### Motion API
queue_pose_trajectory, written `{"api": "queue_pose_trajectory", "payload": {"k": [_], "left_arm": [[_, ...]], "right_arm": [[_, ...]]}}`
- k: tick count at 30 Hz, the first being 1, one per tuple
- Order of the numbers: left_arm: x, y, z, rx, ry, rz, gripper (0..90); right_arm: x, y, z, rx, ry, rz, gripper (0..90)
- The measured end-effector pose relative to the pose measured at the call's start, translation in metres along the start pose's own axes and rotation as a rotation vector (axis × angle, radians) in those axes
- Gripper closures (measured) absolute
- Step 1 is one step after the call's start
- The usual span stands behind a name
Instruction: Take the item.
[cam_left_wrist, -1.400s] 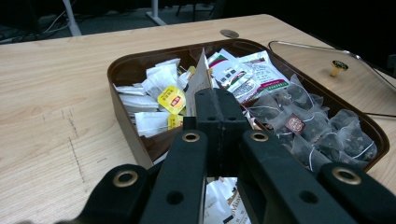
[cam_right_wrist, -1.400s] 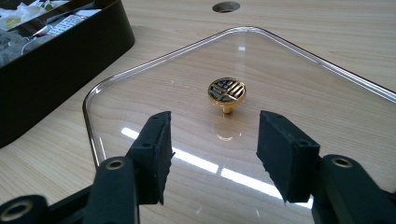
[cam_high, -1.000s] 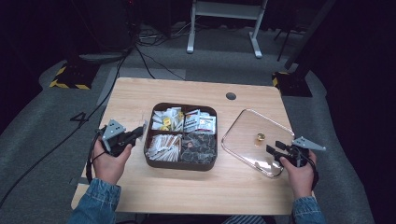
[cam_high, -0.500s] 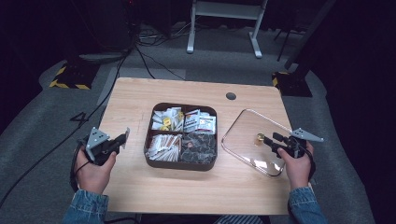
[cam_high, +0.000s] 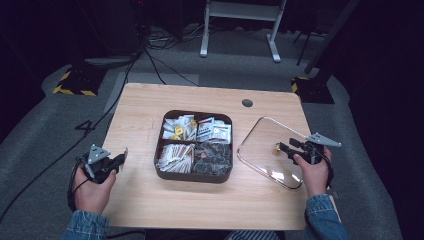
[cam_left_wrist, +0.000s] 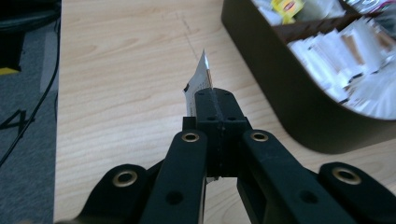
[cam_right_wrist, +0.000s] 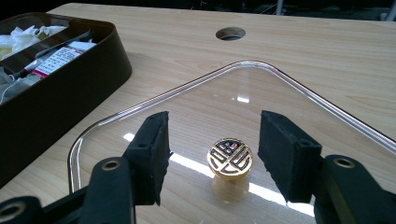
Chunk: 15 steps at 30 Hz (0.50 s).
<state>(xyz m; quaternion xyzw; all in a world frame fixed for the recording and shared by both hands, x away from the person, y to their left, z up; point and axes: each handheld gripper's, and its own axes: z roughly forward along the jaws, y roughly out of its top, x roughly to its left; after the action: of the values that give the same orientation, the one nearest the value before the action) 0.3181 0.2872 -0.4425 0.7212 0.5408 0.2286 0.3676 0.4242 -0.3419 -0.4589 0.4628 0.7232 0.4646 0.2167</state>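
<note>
Your left hand-held gripper (cam_high: 121, 156) is clamped shut on a small white packet (cam_left_wrist: 200, 80), out over bare surface (cam_high: 145, 100) to the left of the brown box (cam_high: 194, 176). The packet sticks up past the jaw tips, and from the left gripper view the box wall is just off to the side, not touching. You've got plenty of open wood between that gripper and the box, and the surface's left edge is close by your hand.

Your right hand-held gripper (cam_right_wrist: 212, 140) has its jaws apart, one on each side of the gold knob (cam_right_wrist: 229, 157) on the clear glass lid (cam_high: 260, 131), pads not touching it. The lid lies flat just right of the box, its far corner near the right edge of the surface. The cable hole (cam_high: 247, 103) sits beyond the box, well clear.
</note>
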Motion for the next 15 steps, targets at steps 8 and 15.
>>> {"api": "queue_pose_trajectory", "payload": {"k": [8,15], "left_arm": [[0.003,-0.011,0.01,0.083,0.021,-0.004,90.0],[0.005,-0.016,0.018,0.14,0.028,-0.007,90.0]], "right_arm": [[0.006,0.005,0.005,0.0,0.016,-0.013,44.3],[0.008,0.005,0.007,0.006,0.019,-0.02,44.2]]}}
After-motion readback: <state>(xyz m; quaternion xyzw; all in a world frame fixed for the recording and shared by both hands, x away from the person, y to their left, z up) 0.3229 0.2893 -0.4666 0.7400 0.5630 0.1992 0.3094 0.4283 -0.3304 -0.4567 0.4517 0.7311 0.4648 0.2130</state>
